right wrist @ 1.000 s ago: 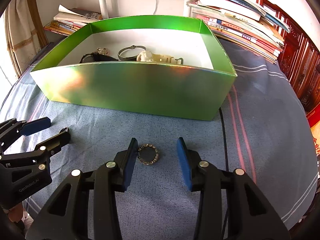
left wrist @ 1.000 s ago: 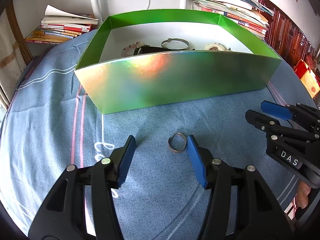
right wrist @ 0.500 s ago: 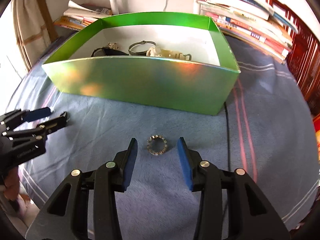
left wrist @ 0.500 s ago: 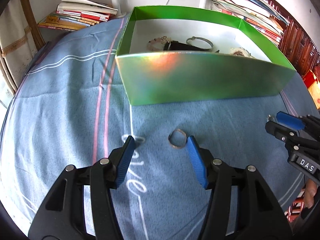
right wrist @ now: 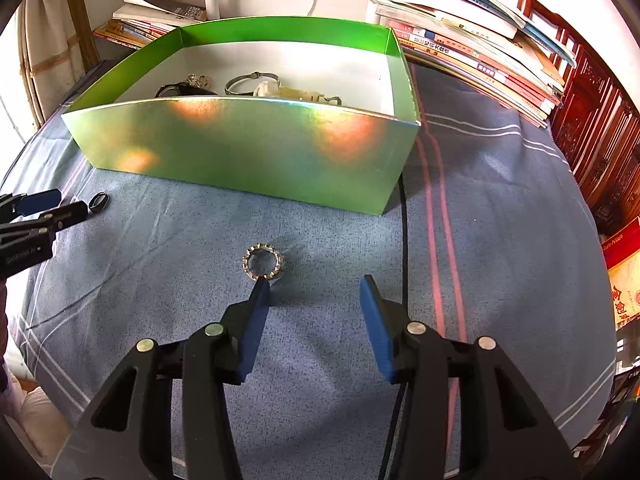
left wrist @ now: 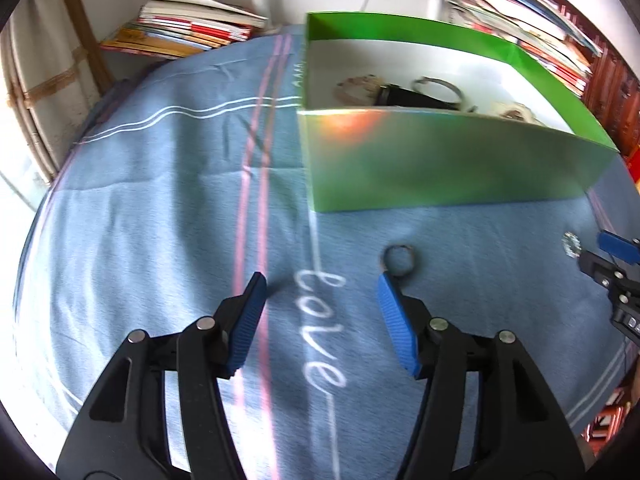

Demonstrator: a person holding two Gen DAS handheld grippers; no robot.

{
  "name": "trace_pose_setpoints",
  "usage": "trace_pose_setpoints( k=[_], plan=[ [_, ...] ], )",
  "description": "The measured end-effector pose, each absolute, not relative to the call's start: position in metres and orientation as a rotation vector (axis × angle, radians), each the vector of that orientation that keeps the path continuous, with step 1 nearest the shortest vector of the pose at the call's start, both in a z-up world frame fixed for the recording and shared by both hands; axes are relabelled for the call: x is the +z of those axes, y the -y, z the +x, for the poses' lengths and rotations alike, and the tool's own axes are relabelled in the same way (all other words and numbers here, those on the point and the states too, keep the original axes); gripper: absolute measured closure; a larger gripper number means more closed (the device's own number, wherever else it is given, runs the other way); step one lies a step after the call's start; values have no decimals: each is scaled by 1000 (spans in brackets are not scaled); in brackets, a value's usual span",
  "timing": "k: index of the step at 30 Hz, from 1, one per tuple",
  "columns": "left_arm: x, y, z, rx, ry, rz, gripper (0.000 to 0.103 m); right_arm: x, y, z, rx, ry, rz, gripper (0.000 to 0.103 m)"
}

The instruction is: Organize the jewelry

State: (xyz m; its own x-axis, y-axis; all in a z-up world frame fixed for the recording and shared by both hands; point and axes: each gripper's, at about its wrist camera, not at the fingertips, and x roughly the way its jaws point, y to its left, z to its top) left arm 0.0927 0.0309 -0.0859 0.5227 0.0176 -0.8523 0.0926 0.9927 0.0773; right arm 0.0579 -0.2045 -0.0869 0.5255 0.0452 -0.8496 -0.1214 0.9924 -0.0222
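Cloth (left wrist: pixel 160 208) lettering: "love".

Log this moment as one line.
left gripper: open, plain ring at its right fingertip | right gripper: open, toothed ring at its left fingertip | green box: holds other jewelry

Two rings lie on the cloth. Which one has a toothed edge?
The ring at the right gripper; the one by the left gripper is plain.
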Motion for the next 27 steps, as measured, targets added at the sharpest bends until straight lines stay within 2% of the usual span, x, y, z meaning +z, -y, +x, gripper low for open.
trace_pose_setpoints(
  k=[12,20,22,23,24,26,27],
  plan=[
    [-87,-3,85,-162,-1052,99,45,-89,187,65,110,-976,-40,57],
    [-90,3,88,-159,-1004,93,45,-89,184,66,98,-961,-30,57],
    [-90,4,90,-160,-998,95,47,-89,185,66,106,-957,-28,60],
    [-90,4,90,-155,-993,102,49,-89,183,65,113,-954,-29,65],
    [-89,4,90,-152,-989,100,55,-89,182,65,119,-952,-32,68],
    [-88,1,90,-142,-985,93,68,-88,179,64,135,-948,-37,81],
    [-88,0,90,-142,-984,92,78,-88,178,63,136,-947,-42,81]
  ],
)
